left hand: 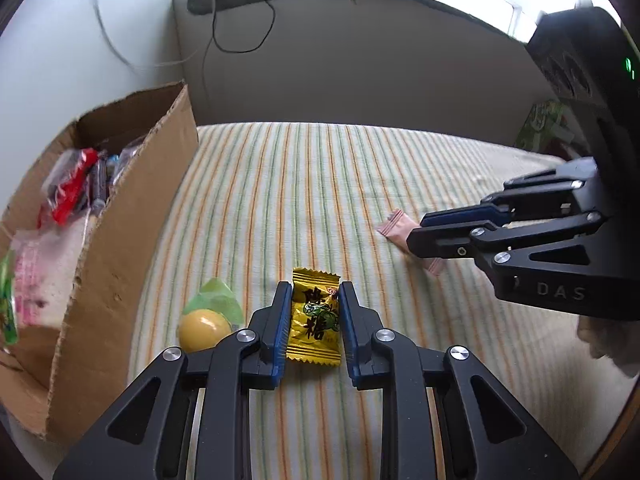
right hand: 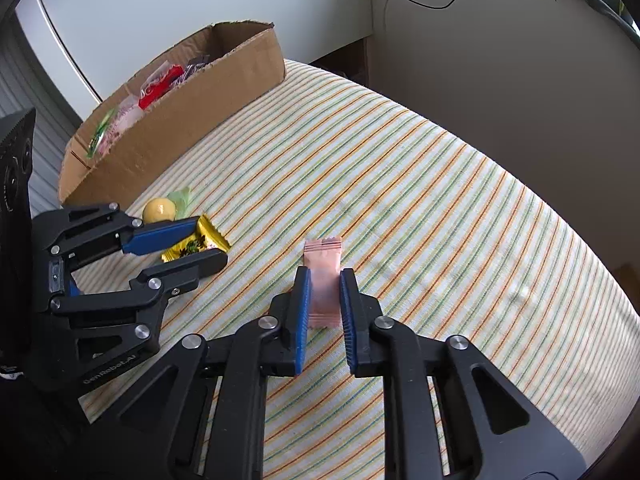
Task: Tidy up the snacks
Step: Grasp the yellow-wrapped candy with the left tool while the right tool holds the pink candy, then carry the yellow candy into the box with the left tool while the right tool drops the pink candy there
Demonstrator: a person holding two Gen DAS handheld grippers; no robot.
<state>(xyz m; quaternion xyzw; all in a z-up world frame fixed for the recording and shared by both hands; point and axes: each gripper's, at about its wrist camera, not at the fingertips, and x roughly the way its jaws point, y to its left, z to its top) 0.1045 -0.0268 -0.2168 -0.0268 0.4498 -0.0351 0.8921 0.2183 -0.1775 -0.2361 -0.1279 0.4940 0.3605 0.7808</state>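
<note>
Cardboard box stands at the far left of the striped cloth; it is open on top and already has several wrapped snacks inside. Just right of its near wall lies a yellow ball on a green wrapper.

Next to the right, the left gripper is low over the cloth with a yellow candy between its blue pads. Both pads seem to touch the sides of the wrapper, so the jaws are narrow, about as wide as the candy. I cannot tell if they press it firmly, and the candy appears to lie on the cloth.

Further right, the right gripper has a pink sachet between its pads in the same way: the jaws are almost closed on it, the sachet is flat on the cloth, and its far end sticks out past the tips.

I judge that the step in hand is the grasp of two loose snacks at once. The next move needs a firm pinch, then a lift and a carry to the left, over the box wall.

Far and right of both grippers the cloth has much open room. The ball is close to the left gripper, and the box wall is high, so the lift must clear both.
</note>
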